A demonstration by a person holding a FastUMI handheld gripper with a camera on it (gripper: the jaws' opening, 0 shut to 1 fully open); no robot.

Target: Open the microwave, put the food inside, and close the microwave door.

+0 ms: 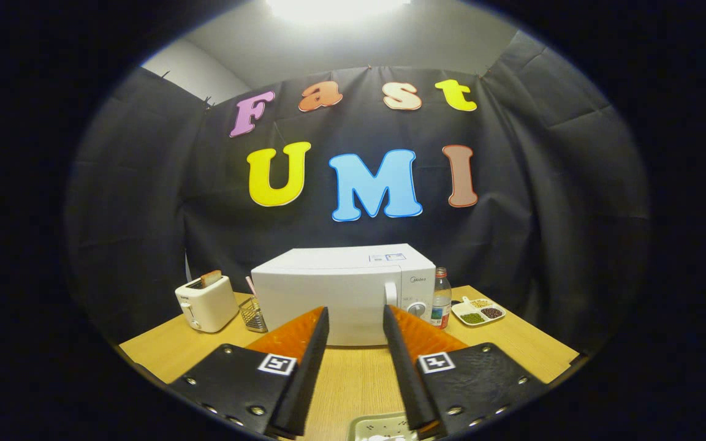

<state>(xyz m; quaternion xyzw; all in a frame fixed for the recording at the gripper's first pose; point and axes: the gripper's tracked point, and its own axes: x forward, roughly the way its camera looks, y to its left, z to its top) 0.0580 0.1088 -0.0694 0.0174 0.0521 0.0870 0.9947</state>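
A white microwave (344,291) stands on the wooden table (353,373), its door shut, with the handle (391,294) and a dial at its right side. My gripper (356,313) is open and holds nothing; it hovers over the table in front of the microwave, some way short of the door. A white tray (380,429) of pale food lies on the table just below and between the fingers, partly cut off.
A white toaster (207,302) with a slice of bread sits to the microwave's left, beside a small wire basket (254,313). A bottle (441,298) and a divided dish (478,311) of beans stand to the right.
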